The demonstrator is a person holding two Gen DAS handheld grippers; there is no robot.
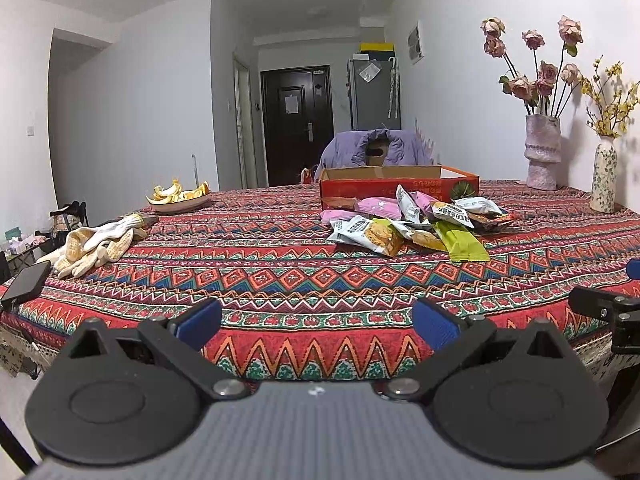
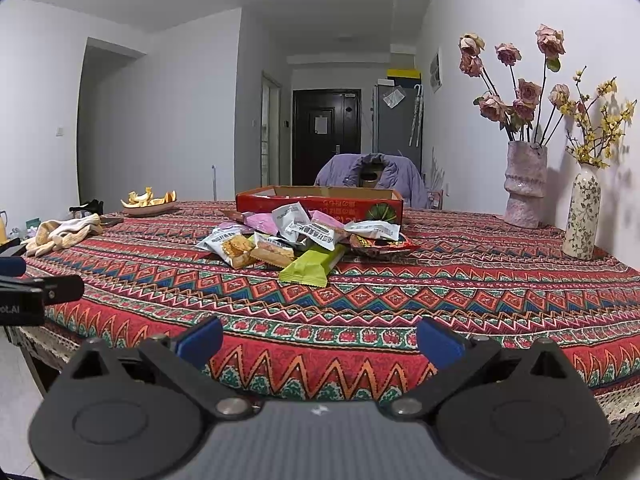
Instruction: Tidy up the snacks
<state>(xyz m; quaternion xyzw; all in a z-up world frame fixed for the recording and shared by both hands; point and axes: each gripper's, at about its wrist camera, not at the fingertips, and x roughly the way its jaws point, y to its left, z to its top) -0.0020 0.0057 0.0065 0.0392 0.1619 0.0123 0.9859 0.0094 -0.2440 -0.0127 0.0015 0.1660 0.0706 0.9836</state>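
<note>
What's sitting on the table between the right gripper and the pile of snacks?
Nothing: only bare patterned tablecloth lies between the right gripper and the snack pile, nearest the green packet. The right wrist view shows it.

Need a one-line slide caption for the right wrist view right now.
Right gripper open at the table edge, facing a snack pile in front of the red cardboard box on the patterned tablecloth.

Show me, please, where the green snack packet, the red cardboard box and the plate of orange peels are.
green snack packet (image 2: 310, 266), right wrist view, middle of its flat top face.
red cardboard box (image 2: 320, 205), right wrist view, its red front wall.
plate of orange peels (image 1: 180, 205), left wrist view, the plate's front rim.
</note>
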